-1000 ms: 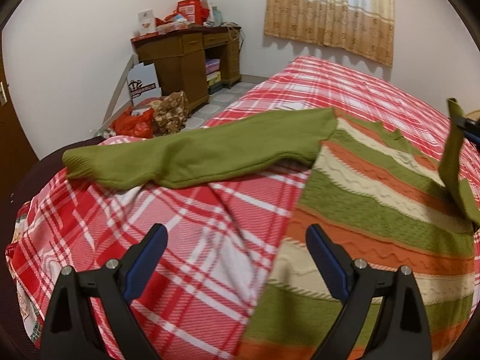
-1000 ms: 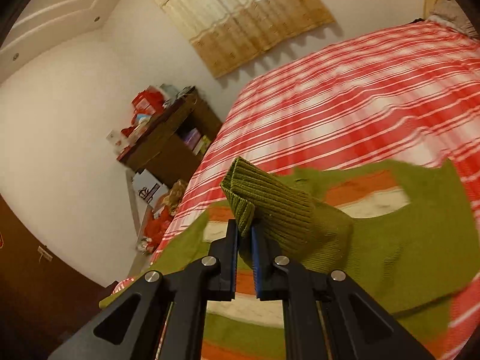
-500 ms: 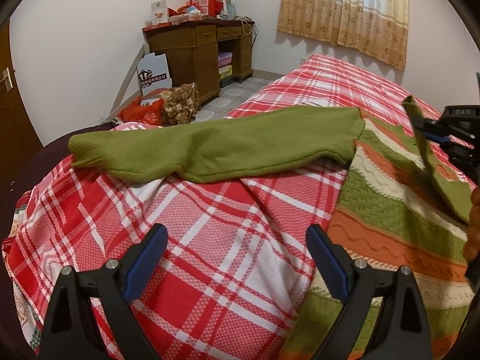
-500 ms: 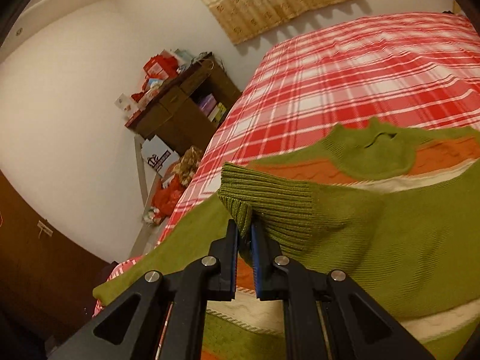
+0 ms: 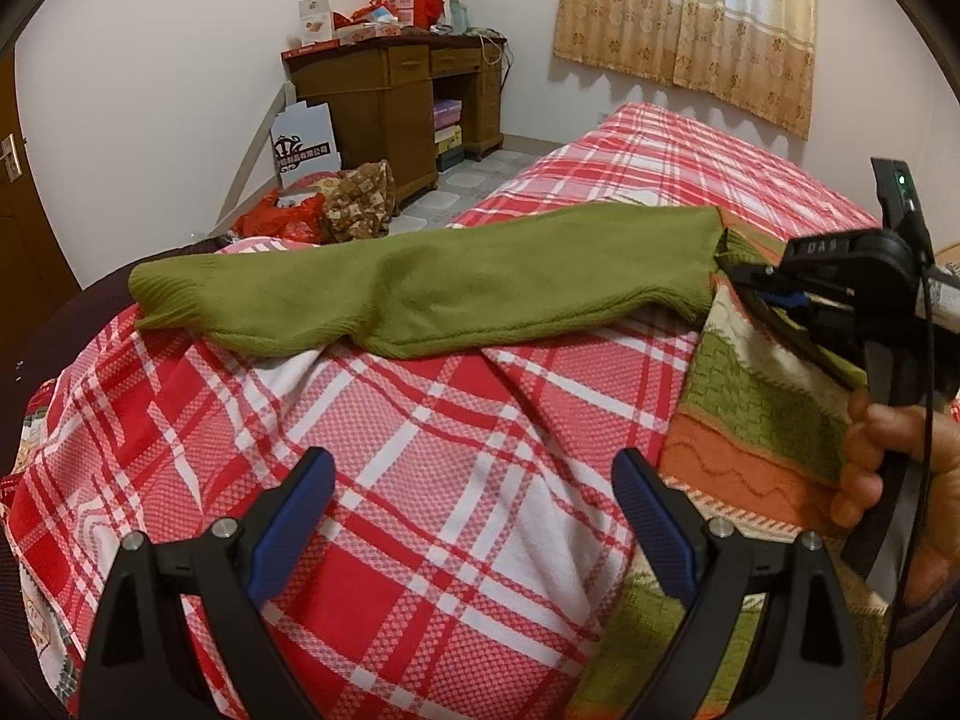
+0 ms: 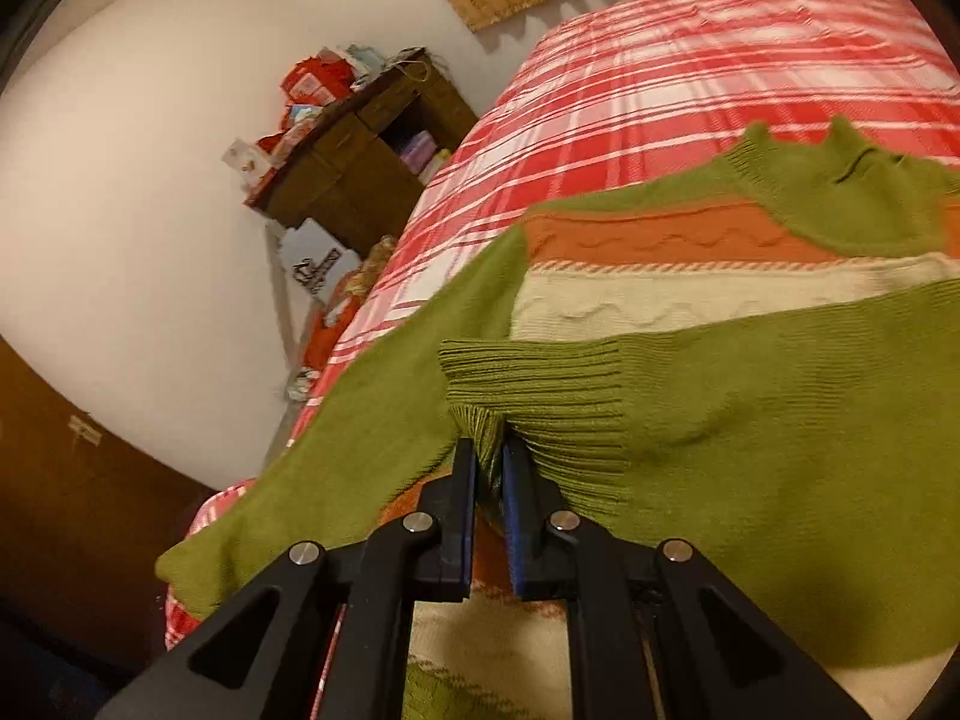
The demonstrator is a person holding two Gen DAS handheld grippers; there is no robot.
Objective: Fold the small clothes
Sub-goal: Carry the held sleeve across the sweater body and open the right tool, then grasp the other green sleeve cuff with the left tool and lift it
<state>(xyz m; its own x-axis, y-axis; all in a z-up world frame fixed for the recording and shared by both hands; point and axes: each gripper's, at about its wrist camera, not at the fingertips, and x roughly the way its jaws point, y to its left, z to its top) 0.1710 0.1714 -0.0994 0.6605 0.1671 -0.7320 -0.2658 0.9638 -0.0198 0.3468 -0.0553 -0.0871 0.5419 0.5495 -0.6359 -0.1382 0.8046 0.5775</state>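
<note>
A small knit sweater (image 6: 660, 294) with green, orange and cream stripes lies on the red plaid bed (image 5: 420, 450). Its left green sleeve (image 5: 420, 288) stretches out flat across the bed. My right gripper (image 6: 489, 456) is shut on the ribbed cuff (image 6: 540, 384) of the other sleeve, laid across the sweater's body. It also shows in the left wrist view (image 5: 780, 300), low over the sweater's shoulder. My left gripper (image 5: 474, 498) is open and empty above the bedspread, short of the outstretched sleeve.
A brown wooden desk (image 5: 390, 90) with clutter on top stands against the far wall. Red bags and a patterned bundle (image 5: 354, 204) lie on the floor beside the bed. A curtain (image 5: 690, 18) hangs at the back. A dark door (image 6: 60, 480) is at left.
My right gripper has carried the cuffed sleeve leftward and down over the sweater's body. My left gripper has shifted left, so the outstretched sleeve now sits more centrally ahead.
</note>
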